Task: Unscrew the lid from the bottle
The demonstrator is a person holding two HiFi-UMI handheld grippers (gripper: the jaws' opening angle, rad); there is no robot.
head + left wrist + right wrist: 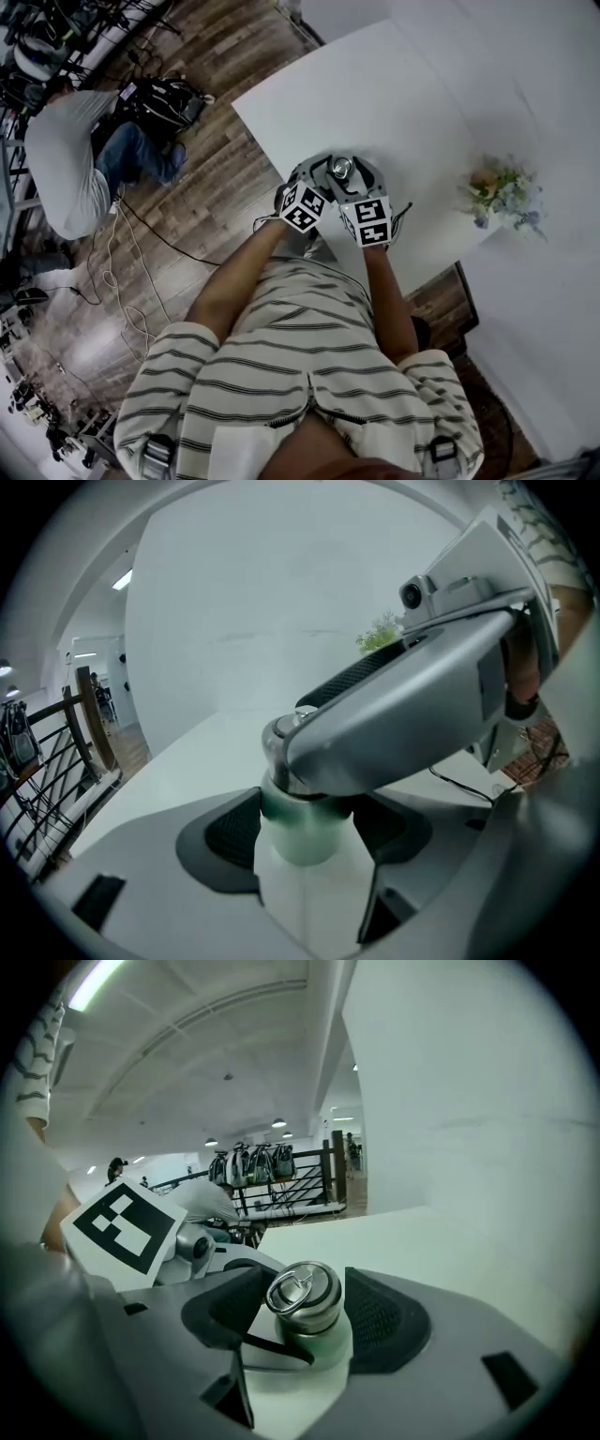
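A pale green bottle [302, 834] with a metal ring-top lid [302, 1296] stands near the front edge of the white table [394, 84]. My left gripper [305, 832] is shut on the bottle's body, with a dark pad on each side of it. My right gripper [305, 1321] reaches over from the other side and is open, its pads [386, 1321] flanking the lid with a small gap on the left. In the head view both grippers [323, 178] [358, 180] meet around the lid [341, 170]. The right gripper's housing hides most of the lid in the left gripper view.
A small bunch of flowers [502, 192] stands on the table to the right. The table's front edge runs just behind the grippers. A person [66, 159] sits on the wood floor at the left, among cables and gear.
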